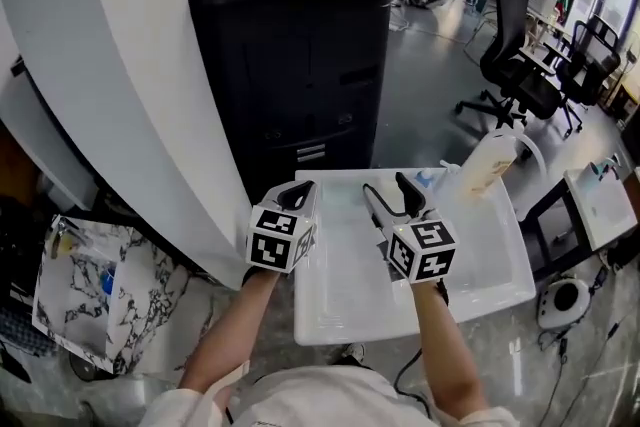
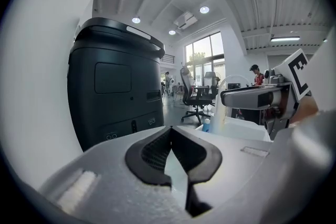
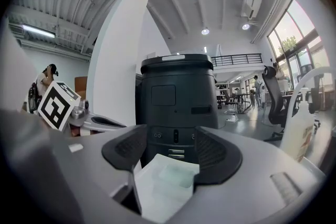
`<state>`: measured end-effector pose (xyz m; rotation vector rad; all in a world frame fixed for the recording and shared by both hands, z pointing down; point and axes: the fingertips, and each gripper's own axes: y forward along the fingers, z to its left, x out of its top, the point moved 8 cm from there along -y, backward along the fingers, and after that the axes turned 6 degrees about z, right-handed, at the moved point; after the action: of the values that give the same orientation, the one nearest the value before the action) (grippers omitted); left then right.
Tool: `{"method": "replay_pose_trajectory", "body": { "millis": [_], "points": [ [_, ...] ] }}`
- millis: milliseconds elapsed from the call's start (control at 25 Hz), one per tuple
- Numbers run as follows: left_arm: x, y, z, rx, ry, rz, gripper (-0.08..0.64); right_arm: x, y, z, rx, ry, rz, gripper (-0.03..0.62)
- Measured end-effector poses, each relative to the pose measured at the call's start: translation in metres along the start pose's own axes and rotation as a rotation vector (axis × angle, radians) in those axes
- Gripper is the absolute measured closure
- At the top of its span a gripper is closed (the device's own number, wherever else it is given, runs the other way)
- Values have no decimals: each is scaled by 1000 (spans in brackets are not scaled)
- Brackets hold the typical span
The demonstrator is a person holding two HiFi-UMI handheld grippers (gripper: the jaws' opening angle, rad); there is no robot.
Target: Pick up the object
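Observation:
A white table [image 1: 340, 305] lies below both grippers. At its far right corner stands a beige bottle [image 1: 487, 165] with a white curved handle, and a small blue-capped item [image 1: 425, 180] sits beside it. The bottle also shows in the right gripper view [image 3: 298, 131] and in the left gripper view [image 2: 218, 113]. My left gripper [image 1: 297, 196] hovers over the table's left edge; its pads meet at the tips with nothing between them [image 2: 170, 131]. My right gripper [image 1: 393, 196] is held over the table's middle, jaws open and empty [image 3: 170, 144]. Both stay short of the bottle.
A tall black machine [image 1: 290, 45] stands just beyond the table, with a white pillar [image 1: 130, 65] to its left. Black office chairs [image 1: 520, 55] are at the back right. A small white side table [image 1: 605, 205] is to the right, and a marble-patterned piece [image 1: 90, 295] lies at lower left.

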<state>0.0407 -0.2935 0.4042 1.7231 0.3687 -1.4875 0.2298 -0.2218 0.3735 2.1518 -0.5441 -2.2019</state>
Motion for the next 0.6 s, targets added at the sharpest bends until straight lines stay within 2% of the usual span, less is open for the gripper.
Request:
{"method": "replay_pose_trajectory", "body": {
  "millis": [600],
  "points": [
    [16, 26, -28, 187, -67, 11, 554, 15, 21, -70, 187, -57, 16, 321]
  ]
}}
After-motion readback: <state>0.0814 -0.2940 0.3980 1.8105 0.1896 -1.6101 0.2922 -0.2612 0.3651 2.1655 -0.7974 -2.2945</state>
